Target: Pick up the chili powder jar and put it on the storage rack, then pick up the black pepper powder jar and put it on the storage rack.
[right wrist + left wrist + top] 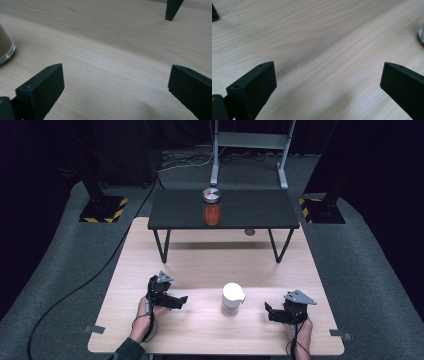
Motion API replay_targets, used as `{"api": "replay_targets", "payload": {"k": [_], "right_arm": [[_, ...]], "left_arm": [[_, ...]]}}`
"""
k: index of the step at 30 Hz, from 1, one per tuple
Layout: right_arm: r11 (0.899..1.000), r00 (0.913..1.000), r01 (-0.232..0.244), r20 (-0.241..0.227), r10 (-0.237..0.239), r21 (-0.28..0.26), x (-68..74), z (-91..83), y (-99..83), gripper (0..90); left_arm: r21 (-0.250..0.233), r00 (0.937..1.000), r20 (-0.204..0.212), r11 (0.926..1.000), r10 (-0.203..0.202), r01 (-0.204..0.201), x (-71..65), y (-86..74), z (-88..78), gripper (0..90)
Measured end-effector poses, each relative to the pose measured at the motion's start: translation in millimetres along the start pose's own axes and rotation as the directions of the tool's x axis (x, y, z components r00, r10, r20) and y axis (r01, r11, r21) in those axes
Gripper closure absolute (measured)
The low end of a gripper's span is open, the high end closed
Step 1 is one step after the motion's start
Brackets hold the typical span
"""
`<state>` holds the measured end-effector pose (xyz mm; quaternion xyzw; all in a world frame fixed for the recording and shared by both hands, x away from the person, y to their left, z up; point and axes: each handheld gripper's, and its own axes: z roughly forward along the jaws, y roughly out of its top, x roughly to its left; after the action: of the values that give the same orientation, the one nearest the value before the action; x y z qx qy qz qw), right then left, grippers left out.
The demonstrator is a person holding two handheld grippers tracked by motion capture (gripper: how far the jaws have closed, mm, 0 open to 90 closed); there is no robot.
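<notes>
Two claws flank the white-lidded jar (232, 299) on the bench (200, 265): left claw (181, 301) and right claw (269, 312). Each stands well apart, gripping nothing and clear of the jar.

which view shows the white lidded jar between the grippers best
The high view: the white-lidded jar stands whole and upright on the wooden table. The left gripper view catches just a glass sliver at its right edge; the right gripper view shows its glass base at the left edge.

Near table (200, 260): bare wood left and right of the white-lidded jar (232, 299), the lone obstacle. Far: black shelf (175, 210) on legs, bearing an orange-filled jar (212, 207); passage beneath.
</notes>
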<state>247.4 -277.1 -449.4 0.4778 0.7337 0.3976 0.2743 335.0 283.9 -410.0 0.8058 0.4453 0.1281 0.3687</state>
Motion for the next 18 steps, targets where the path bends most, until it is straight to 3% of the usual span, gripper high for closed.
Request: {"api": "replay_targets", "payload": {"k": [11,18], "right_arm": [[1.0,1.0,0.002,0.001,-0.002,-0.004,0.6,-0.6,-0.9,0.0],[1.0,1.0,0.005,-0.004,-0.005,-0.01,-0.2,-1.3,-2.1,0.0]], "left_arm": [[0.001,0.9995,-0.03,1.0,0.003,-0.003,-17.3,-9.3,6.9,0.0],[0.01,0.997,-0.077,0.9999,0.007,-0.006,-26.7,-18.4,9.9,0.0]]}}
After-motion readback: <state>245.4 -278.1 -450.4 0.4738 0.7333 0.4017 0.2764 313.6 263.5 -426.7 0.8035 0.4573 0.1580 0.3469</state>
